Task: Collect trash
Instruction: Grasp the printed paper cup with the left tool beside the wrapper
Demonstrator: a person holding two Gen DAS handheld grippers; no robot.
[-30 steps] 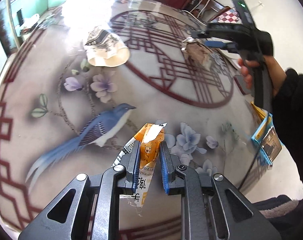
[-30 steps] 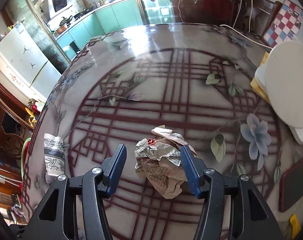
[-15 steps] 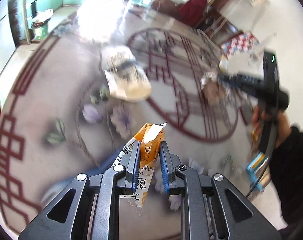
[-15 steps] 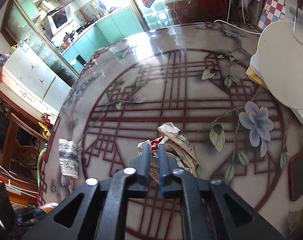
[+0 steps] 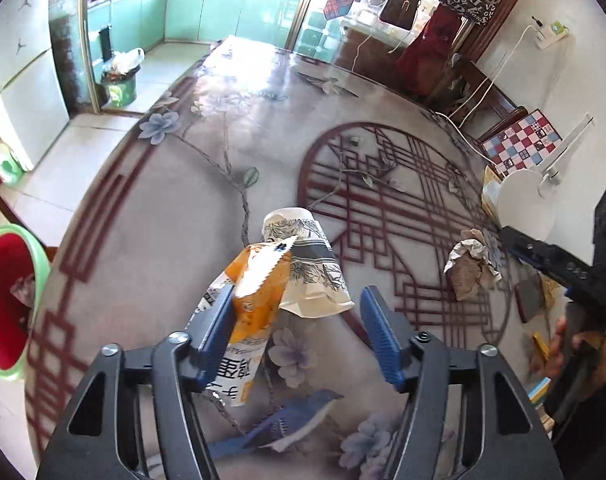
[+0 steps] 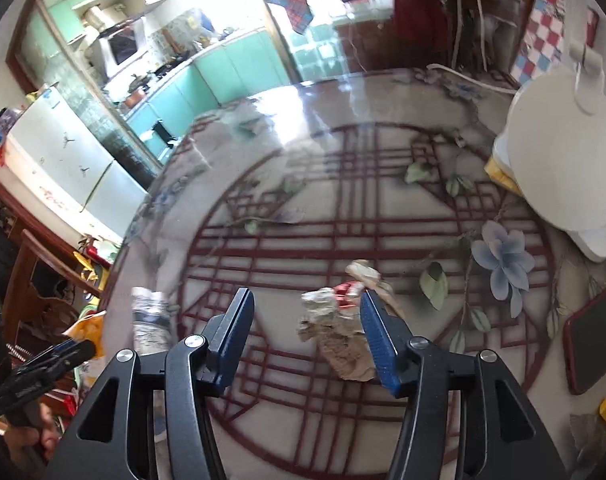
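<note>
My left gripper [image 5: 299, 336] is open. An orange snack wrapper [image 5: 259, 300] leans against its left finger, no longer clamped. A crushed paper cup [image 5: 307, 268] lies on the table just beyond it. My right gripper [image 6: 307, 340] is open. A crumpled paper wad [image 6: 343, 332] lies on the table against its right finger; it also shows in the left wrist view [image 5: 471, 264]. The cup [image 6: 151, 320] shows at the left in the right wrist view.
A red bin with a green rim [image 5: 7, 304] stands below the table's left edge. A white round lamp base [image 6: 563, 152] and a dark phone [image 6: 595, 340] are at the table's right side. The round table [image 5: 183, 240] has a glossy patterned top.
Both grippers have opened. The left one swung left toward the bin and let go of its clamp on the wrapper. The right one let go of the paper wad.
</note>
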